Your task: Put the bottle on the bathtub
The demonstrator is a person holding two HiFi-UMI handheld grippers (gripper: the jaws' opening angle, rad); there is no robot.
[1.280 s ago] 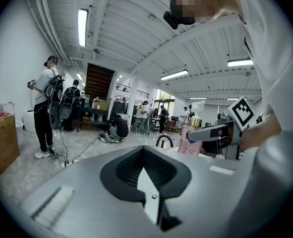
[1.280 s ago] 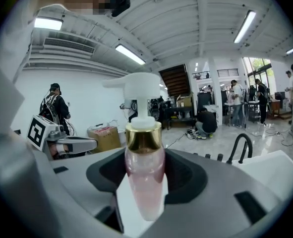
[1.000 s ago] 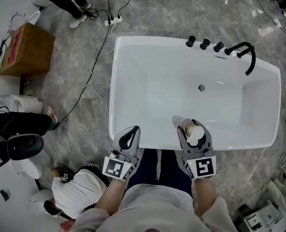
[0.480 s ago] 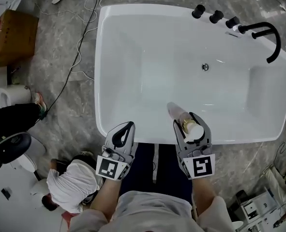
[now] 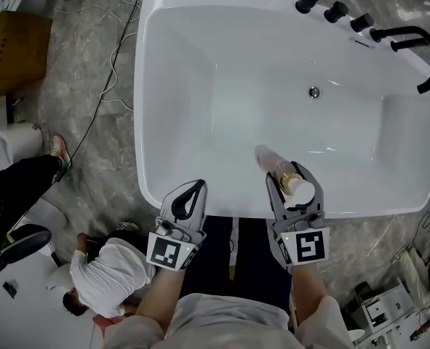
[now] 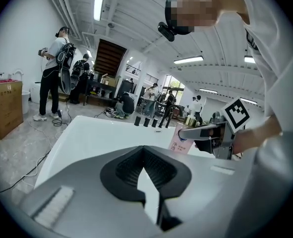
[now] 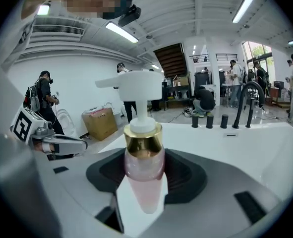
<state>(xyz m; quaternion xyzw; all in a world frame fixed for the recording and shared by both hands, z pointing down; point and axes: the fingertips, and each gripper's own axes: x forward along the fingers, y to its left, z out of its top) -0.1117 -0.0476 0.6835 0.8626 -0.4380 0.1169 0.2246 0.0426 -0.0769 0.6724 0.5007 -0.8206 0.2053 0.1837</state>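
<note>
The white bathtub fills the upper head view. My right gripper hovers over its near rim, shut on a pink pump bottle with a gold collar and a white pump head. In the right gripper view the bottle stands upright between the jaws, with the tub beyond it. My left gripper is shut and holds nothing, just outside the near rim. The left gripper view looks along its jaws and shows the bottle held to the right.
A black faucet and three black knobs sit on the tub's far right rim, with a drain in the basin. On the grey floor to the left are cables, a cardboard box and a crouching person.
The head view has moved closer over the tub, so the tub looks larger and higher in frame. Both grippers keep their places at the near rim. The bottle stays held.
</note>
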